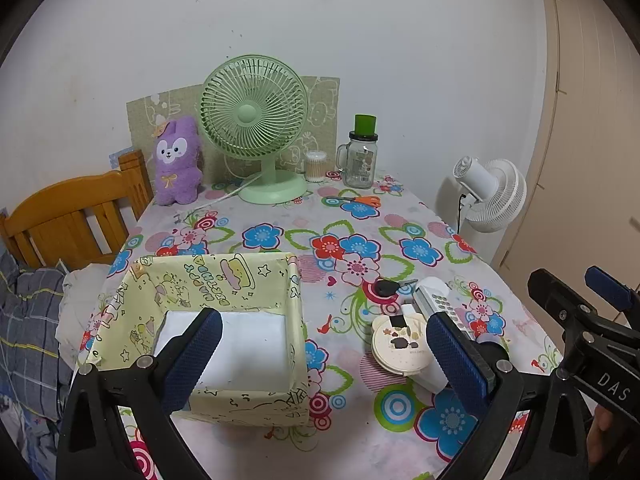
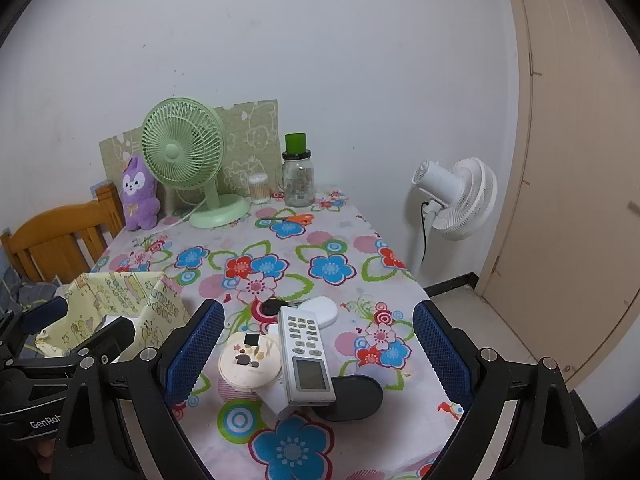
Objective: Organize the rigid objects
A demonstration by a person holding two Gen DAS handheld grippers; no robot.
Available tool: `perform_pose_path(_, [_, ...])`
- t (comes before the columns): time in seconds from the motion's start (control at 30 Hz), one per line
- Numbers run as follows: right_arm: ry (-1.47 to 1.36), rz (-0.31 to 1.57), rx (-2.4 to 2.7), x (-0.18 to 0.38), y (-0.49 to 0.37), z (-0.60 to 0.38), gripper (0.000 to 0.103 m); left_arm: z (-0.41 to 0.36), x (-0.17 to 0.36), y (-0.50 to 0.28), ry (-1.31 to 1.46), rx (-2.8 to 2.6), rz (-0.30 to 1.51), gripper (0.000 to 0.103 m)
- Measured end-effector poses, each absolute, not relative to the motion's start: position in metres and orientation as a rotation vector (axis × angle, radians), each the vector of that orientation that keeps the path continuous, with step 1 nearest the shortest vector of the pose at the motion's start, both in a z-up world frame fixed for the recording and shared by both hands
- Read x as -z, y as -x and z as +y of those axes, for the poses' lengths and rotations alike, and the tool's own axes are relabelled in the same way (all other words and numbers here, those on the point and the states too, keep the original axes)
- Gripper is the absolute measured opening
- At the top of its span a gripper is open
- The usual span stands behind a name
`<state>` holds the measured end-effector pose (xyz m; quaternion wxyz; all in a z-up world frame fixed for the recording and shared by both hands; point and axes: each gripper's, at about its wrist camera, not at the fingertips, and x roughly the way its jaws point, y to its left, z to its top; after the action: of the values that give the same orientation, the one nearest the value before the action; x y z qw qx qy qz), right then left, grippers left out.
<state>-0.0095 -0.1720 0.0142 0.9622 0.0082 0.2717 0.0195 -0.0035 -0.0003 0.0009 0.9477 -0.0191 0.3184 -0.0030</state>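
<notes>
Tablecloth (image 2: 320, 240) with big flowers covered the one table, and we counted two fans: one green desk fan (image 1: 254, 120) on the table by the wall and one white standing fan (image 2: 456, 196) on the floor beside it. One yellow box (image 1: 224, 280) with cartoon print stood open on the left part of the table; inside we saw only its white bottom. One purple plush toy (image 1: 178, 160) leaned at the wall, and one glass jar (image 1: 360, 164) with a green cap stood near one small tub of cotton swabs (image 1: 316, 166). One pair of orange scissors (image 1: 356, 200) lay before the jar.

The small rigid things lay in one group right of the box, touching each other: one white remote control (image 2: 304, 352), one round cream compact (image 2: 250, 362), one dark oval case (image 2: 352, 398), one black key (image 2: 274, 306), one white oval thing (image 2: 324, 310).

We held the left gripper (image 1: 324, 352) tilted down over the near edge of the box, jaws wide and empty. The right gripper (image 2: 318, 352) pointed down at the group, jaws released on both sides of it, not touching.
</notes>
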Motion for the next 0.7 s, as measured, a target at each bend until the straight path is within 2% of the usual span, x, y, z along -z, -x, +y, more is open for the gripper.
perform_pose_path(0.7, [0.065, 0.573, -0.019, -0.0114, 0.0039, -0.1660, 0.097, 0.0027, 0.0024, 0.0022, 0.033, 0.004, 0.656, 0.103])
